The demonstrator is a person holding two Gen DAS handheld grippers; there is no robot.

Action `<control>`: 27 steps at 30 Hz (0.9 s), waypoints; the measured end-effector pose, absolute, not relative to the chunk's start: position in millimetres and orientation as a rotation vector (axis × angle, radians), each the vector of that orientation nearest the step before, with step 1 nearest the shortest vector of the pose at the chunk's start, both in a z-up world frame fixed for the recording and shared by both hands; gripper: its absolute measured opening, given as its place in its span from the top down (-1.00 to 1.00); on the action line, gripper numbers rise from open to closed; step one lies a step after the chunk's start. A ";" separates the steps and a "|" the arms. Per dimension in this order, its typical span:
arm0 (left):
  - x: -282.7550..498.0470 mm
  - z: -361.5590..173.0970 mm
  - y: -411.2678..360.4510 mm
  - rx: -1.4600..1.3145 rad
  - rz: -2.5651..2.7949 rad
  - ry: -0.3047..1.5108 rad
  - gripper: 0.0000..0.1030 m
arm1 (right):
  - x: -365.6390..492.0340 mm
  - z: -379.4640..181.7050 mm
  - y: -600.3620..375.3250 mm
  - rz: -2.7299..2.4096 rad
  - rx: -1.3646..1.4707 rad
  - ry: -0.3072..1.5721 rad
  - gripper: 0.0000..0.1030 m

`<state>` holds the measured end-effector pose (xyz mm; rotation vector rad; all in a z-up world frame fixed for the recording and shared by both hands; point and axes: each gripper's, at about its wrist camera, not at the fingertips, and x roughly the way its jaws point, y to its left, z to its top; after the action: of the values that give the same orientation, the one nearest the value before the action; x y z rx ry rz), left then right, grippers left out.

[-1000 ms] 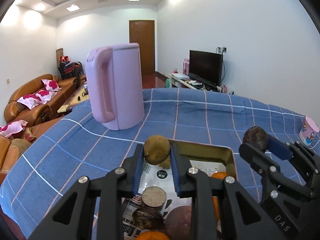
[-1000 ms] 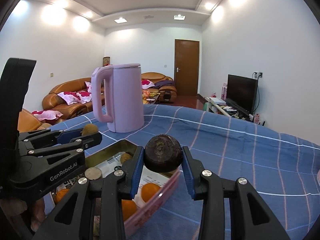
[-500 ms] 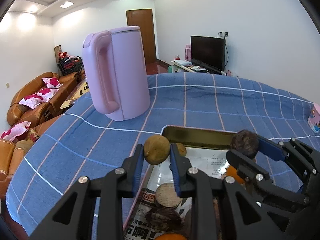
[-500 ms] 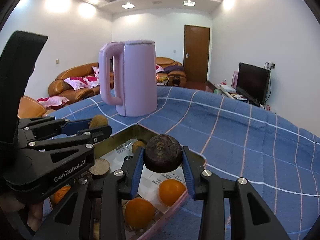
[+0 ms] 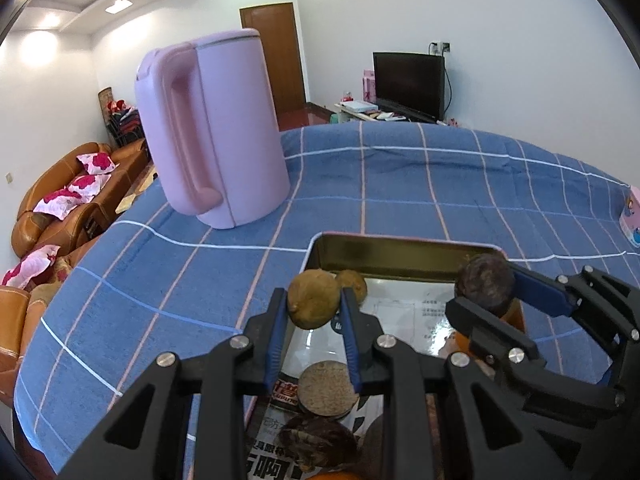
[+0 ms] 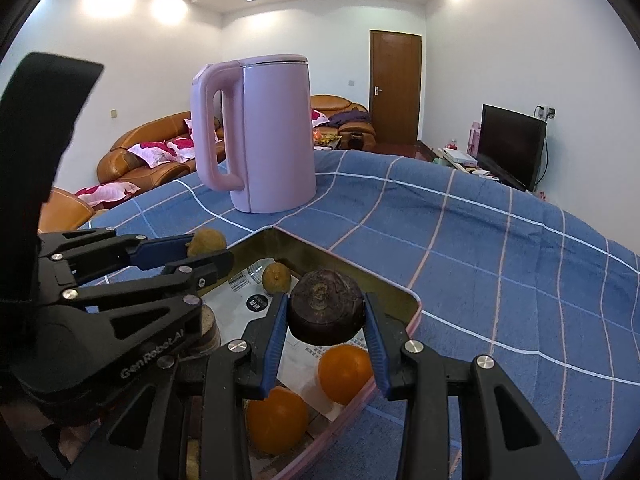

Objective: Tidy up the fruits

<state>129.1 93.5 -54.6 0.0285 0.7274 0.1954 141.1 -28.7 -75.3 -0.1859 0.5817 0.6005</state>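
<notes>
We've got the left gripper (image 5: 314, 312) clamped on a small brown fruit (image 5: 313, 305), over the left rim of the tin tray (image 5: 400, 256). The right gripper (image 6: 326, 326) is pinching a dark purple fruit (image 6: 326, 312) above the tray, with 2 oranges (image 6: 344, 374) underneath. The pink kettle (image 6: 272, 136) sits behind on the blue cloth (image 6: 500, 248).

Left gripper (image 6: 208, 250) body is showing white lettering "GenRobot.AI"; printed paper (image 5: 280, 432) lining the tray is bearing unreadable characters.
</notes>
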 end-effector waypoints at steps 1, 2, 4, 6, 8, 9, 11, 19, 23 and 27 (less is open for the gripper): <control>129.2 -55.4 93.6 0.028 0.196 0.732 0.47 | 141.5 -75.6 -28.1 0.601 -0.187 0.585 0.24; 129.3 -56.4 93.7 0.030 0.198 0.735 0.47 | 141.7 -75.8 -27.8 0.602 -0.188 0.587 0.24; 128.9 -56.9 92.9 0.038 0.204 0.735 0.46 | 142.8 -76.9 -26.7 0.605 -0.192 0.597 0.24; 128.1 -56.5 92.5 0.042 0.208 0.738 0.46 | 143.5 -77.6 -26.5 0.608 -0.192 0.605 0.24; 127.7 -56.1 91.4 0.048 0.212 0.740 0.45 | 144.5 -78.4 -26.7 0.611 -0.190 0.614 0.24; 127.3 -55.7 91.0 0.049 0.215 0.742 0.44 | 145.0 -78.6 -27.0 0.612 -0.190 0.617 0.24; 126.4 -55.3 91.1 0.047 0.214 0.744 0.42 | 145.3 -79.3 -27.0 0.616 -0.188 0.626 0.23; 120.0 -52.1 94.9 0.046 0.246 0.729 -0.05 | 147.1 -80.7 -30.0 0.635 -0.158 0.652 0.22; 116.2 -49.9 99.7 0.024 0.252 0.721 -0.26 | 147.2 -79.7 -33.8 0.634 -0.138 0.646 0.09; 109.9 -47.0 101.8 0.010 0.251 0.703 -0.40 | 142.8 -76.7 -38.2 0.636 -0.127 0.617 0.03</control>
<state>109.9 101.8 -47.0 0.0096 0.7030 0.2508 142.8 -38.2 -76.7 -0.1268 0.6172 0.6365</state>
